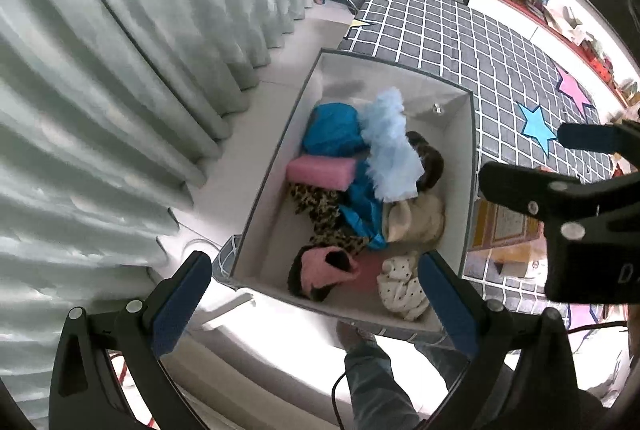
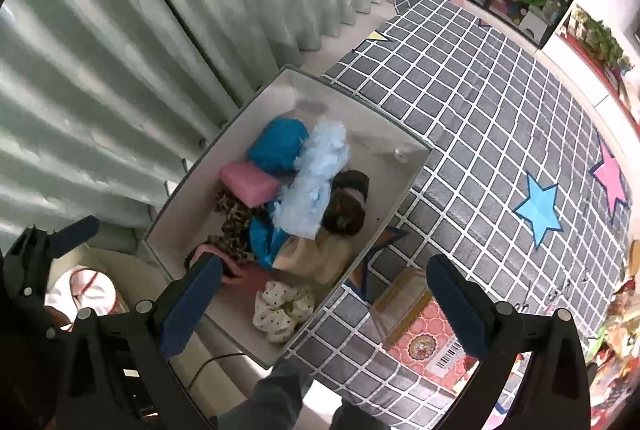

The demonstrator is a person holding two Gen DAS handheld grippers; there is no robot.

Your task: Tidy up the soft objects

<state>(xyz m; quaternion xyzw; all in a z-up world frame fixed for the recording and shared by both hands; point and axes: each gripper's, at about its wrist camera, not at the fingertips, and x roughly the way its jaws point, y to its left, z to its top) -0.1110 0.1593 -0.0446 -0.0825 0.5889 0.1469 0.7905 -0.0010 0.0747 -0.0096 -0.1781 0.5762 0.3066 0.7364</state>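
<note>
Pale curtain (image 1: pixel 120 78) filling the left of both views. At centre, open storage box (image 2: pixel 416 166) already loaded: pink sponge (image 2: pixel 250 184), fluffy light-blue piece (image 2: pixel 316 182), dotted cloth (image 2: pixel 280 306). Left gripper (image 1: pixel 312 306) spread wide, empty, low centre. Right gripper (image 2: pixel 320 306) likewise fully parted, holding nothing. Probably between drops; next, likely seeking another soft item rightward on the checked mat (image 2: pixel 500 118).

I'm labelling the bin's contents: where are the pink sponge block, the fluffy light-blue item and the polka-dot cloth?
pink sponge block (image 1: pixel 322 172), left wrist view, its top face.
fluffy light-blue item (image 1: pixel 390 146), left wrist view, its middle.
polka-dot cloth (image 2: pixel 282 308), right wrist view, its bunched centre.
</note>
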